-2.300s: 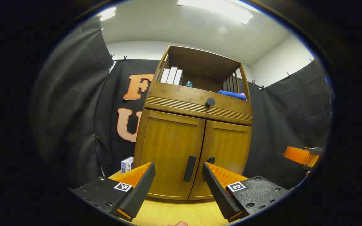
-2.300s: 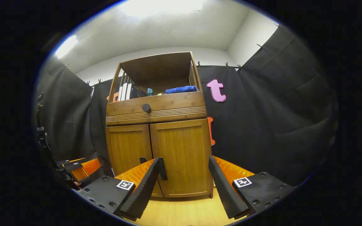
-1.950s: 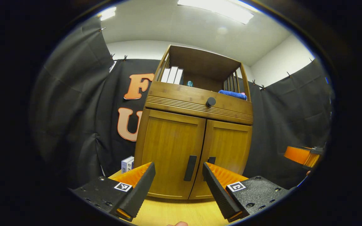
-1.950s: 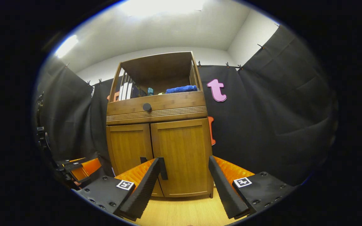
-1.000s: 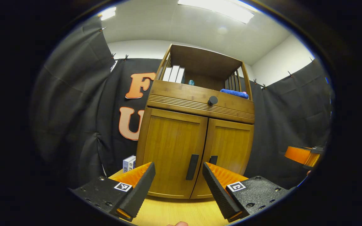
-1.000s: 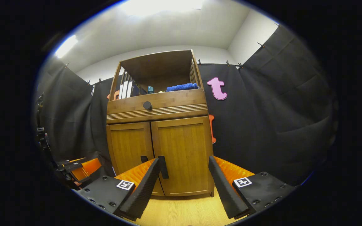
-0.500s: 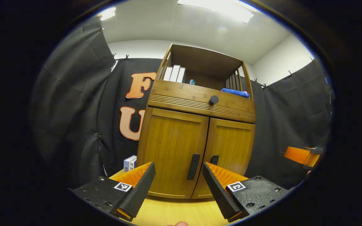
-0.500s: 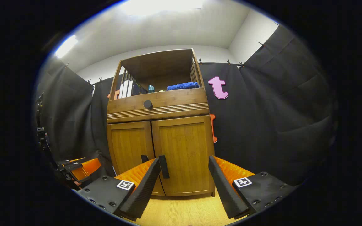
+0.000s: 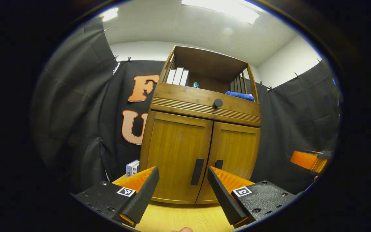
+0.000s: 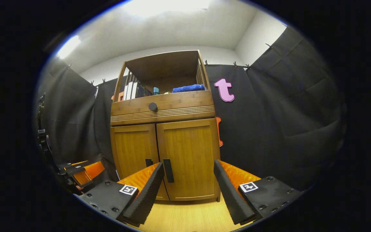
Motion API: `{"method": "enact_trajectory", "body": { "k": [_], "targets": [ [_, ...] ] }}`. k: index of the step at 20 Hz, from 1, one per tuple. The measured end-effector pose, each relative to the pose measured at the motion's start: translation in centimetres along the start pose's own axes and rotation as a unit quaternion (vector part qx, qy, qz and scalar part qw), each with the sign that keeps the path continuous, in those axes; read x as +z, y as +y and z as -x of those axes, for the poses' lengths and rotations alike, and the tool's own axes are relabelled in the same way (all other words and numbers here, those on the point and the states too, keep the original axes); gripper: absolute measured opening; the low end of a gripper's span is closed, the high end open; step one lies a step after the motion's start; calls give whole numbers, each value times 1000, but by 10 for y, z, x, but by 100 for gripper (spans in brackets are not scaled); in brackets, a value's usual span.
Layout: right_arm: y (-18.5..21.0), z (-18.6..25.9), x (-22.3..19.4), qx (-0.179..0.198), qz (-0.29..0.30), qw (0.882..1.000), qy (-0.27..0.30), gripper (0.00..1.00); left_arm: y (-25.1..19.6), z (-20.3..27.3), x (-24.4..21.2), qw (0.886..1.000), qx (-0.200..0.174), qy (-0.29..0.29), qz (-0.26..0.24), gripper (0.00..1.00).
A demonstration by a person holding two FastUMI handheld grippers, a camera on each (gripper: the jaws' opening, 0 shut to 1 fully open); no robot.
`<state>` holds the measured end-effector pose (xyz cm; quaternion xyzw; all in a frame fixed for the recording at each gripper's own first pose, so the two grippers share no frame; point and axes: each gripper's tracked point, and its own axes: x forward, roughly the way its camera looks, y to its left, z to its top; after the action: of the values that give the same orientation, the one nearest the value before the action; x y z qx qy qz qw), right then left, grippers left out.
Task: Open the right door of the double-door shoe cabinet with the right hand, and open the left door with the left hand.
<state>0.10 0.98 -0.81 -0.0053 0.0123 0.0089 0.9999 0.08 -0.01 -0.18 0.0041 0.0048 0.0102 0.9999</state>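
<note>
Both doors shut, both tools spread and short of their handles

Going left to right: the left tool (image 9: 183, 180) hangs with its jaws spread and nothing between them, aimed at the left door (image 9: 175, 154) of the shoe cabinet (image 10: 164, 109), which stands on the yellow surface (image 10: 188, 216) ahead. The left handle (image 9: 197, 167) and the right handle (image 10: 168, 170) are slim upright bars just beside each other at the centre seam, so I judge the chief risk to be a jaw straddling or bumping the wrong bar. The right tool (image 10: 188, 180) is likewise spread and empty, facing the closed right door (image 10: 188, 154); its line falls to the right of its handle, so closing here would likely catch nothing. Pulling both doors together could make the tools collide.
</note>
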Motion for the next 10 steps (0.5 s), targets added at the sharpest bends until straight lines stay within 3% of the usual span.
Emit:
{"method": "enact_trajectory", "body": {
  "k": [10],
  "targets": [
    [-1,4,1,-2,1,1000,0,99,0,0,1,1000,-1,-1,1,95]
  ]
}}
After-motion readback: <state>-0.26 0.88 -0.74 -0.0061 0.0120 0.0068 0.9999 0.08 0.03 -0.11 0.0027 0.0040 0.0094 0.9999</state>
